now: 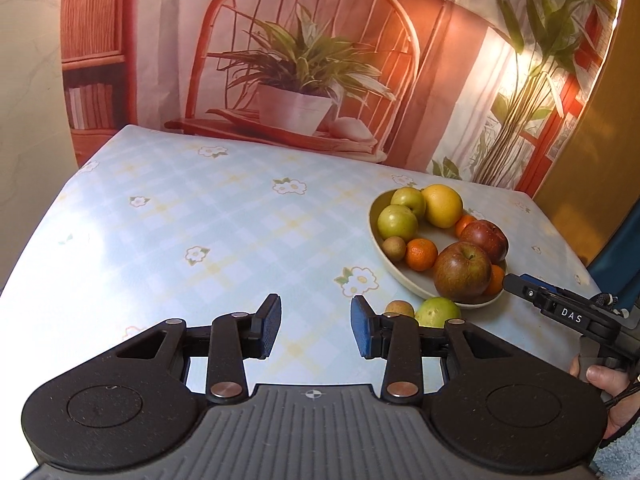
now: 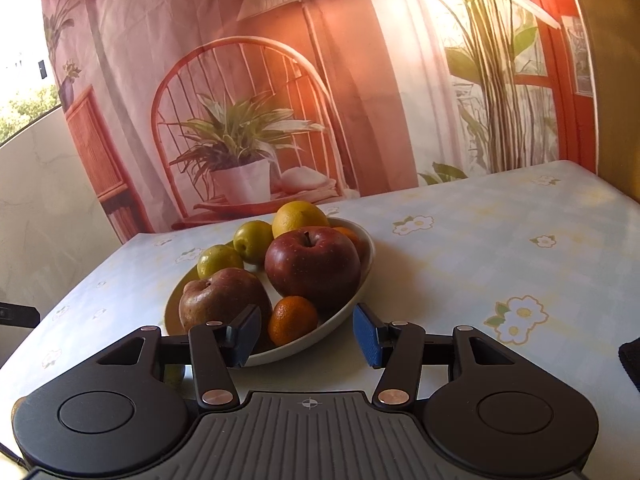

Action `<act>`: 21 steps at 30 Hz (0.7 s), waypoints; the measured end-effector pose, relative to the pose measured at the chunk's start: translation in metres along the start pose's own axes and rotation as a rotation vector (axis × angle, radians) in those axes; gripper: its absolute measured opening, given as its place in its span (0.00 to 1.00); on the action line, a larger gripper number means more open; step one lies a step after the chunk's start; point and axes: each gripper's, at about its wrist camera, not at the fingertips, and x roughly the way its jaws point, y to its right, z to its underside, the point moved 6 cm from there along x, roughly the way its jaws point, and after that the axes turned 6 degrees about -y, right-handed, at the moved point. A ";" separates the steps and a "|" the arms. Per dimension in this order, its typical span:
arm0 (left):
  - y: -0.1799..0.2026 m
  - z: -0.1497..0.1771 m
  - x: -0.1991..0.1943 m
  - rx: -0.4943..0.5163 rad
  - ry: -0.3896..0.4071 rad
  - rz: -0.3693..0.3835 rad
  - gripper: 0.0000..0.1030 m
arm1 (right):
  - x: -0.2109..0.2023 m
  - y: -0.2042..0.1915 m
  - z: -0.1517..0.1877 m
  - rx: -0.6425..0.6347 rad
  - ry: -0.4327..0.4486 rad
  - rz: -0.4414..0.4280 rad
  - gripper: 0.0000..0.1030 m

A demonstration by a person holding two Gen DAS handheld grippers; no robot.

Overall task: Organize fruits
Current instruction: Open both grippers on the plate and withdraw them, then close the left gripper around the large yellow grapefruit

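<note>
1. Left wrist view: left tool (image 1: 315, 326), jaws spread wide, nothing between the blue pads, poised over the flower-print table (image 1: 200, 232).
2. Bowl (image 1: 378, 236), cream, on the table's right side, holding two green apples (image 1: 398, 222), one yellow citrus (image 1: 442, 205), two red apples (image 1: 463, 269), several small oranges (image 1: 421, 254) and one small brown fruit (image 1: 394, 249).
3. Loose items on the table just beside the bowl's near rim: one green fruit (image 1: 438, 312) and one small brown fruit (image 1: 399, 308) (both partly hidden behind the left tool's right finger).
4. Right tool (image 2: 307, 334), jaws wide and holding nothing, at the bowl's near edge, a small orange (image 2: 292, 319) just ahead of its gap.
5. Backdrop (image 1: 304, 52): printed cloth showing chair and potted plant.
</note>
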 end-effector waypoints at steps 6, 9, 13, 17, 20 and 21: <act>-0.014 0.018 -0.007 -0.037 -0.020 -0.025 0.39 | -0.017 -0.027 0.007 -0.022 -0.002 -0.025 0.47; -0.016 0.024 -0.008 -0.041 -0.028 -0.026 0.39 | -0.022 -0.040 0.010 -0.035 -0.016 -0.035 0.47; -0.019 0.031 -0.010 -0.042 -0.033 -0.036 0.39 | -0.030 -0.056 0.014 -0.065 -0.031 -0.044 0.47; -0.021 0.037 -0.014 -0.048 -0.031 -0.035 0.39 | -0.035 -0.074 0.019 -0.100 -0.050 -0.062 0.48; -0.022 0.041 -0.017 -0.046 -0.027 -0.034 0.39 | -0.037 -0.090 0.023 -0.141 -0.071 -0.079 0.48; -0.022 0.042 -0.017 -0.046 -0.027 -0.035 0.39 | -0.038 -0.095 0.024 -0.153 -0.075 -0.087 0.48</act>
